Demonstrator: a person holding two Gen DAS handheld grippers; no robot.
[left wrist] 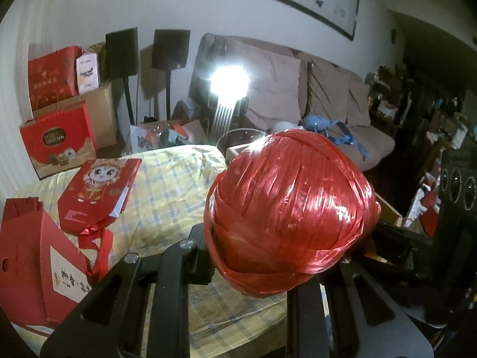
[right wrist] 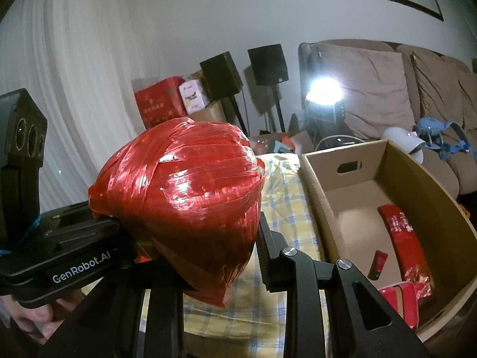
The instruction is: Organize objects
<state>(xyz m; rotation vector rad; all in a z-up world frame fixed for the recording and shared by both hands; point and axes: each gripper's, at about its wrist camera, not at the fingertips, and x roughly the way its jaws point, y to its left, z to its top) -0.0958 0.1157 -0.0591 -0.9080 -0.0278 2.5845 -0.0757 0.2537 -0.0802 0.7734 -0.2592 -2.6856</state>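
Both claws grip 1 ball of red ribbon [left wrist: 290, 208] from opposite sides, the left claw [left wrist: 286, 238] and right claw [right wrist: 190, 232] each nearly closed on it. The roundish ball hangs above the checked counter [left wrist: 167, 208], its axis unclear, beside the cardboard box [right wrist: 417, 185]; a sofa [left wrist: 298, 89] stands behind the box.

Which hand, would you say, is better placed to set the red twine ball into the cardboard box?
Right: the cardboard box opens directly on the right gripper's side, while the left gripper sits beyond the twine ball.
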